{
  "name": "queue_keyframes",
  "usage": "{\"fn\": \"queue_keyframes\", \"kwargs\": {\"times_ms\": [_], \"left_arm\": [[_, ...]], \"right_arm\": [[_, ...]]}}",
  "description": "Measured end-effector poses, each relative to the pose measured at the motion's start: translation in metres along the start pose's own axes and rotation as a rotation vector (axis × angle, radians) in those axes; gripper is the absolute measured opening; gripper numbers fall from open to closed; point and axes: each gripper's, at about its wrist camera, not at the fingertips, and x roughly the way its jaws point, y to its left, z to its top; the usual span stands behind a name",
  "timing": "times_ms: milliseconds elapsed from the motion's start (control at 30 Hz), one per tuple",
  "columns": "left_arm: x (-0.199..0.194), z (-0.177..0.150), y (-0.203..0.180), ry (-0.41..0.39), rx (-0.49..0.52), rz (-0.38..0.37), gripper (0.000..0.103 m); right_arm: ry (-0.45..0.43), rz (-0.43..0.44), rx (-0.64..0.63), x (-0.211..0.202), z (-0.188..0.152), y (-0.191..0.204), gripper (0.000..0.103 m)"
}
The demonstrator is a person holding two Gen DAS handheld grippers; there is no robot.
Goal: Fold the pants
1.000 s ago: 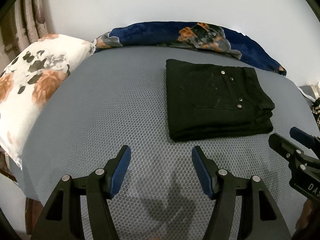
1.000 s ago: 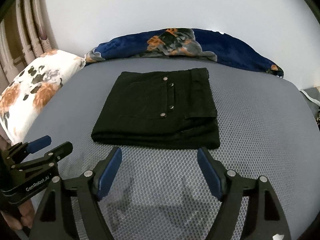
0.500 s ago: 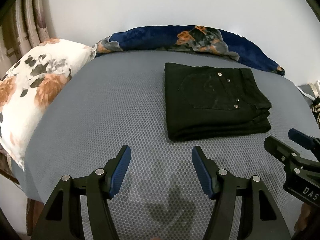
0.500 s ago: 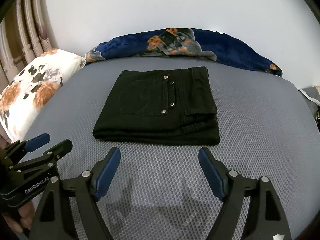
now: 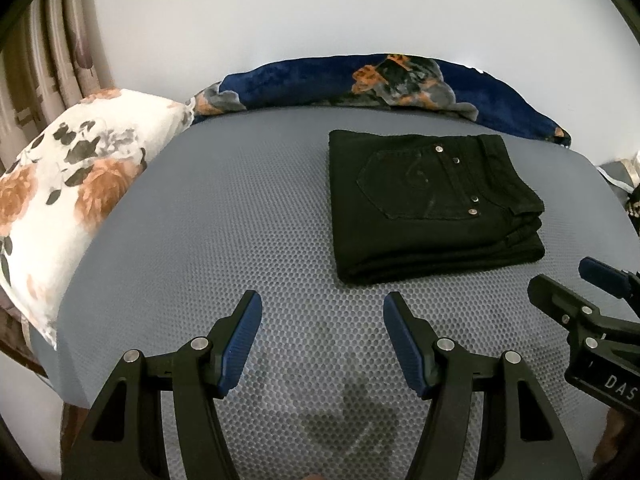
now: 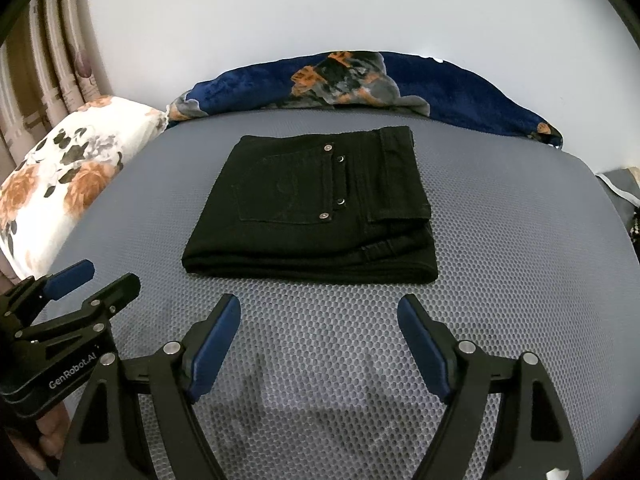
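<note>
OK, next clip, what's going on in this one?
A person holds a two-finger gripper in each hand above a grey mesh-covered bed. Black pants lie on it folded into a compact stack, back pocket up. The left gripper and right gripper both hover open, short of the pants, touching nothing. A floral pillow and a blue floral blanket lie at the edges.

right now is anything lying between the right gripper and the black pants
Nothing visible does. Only bare grey mesh bed surface lies between the open right gripper and the folded black pants. The left gripper sits off to the side, and the floral pillow and blue blanket lie clear of that path.
</note>
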Motion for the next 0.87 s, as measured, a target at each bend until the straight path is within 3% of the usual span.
{"fn": "queue_keyframes", "kwargs": {"times_ms": [867], "left_arm": [[0.0062, -0.0024, -0.0003, 0.013, -0.001, -0.007, 0.064]], "right_arm": [[0.029, -0.004, 0.01, 0.0073, -0.0021, 0.0005, 0.079]]}}
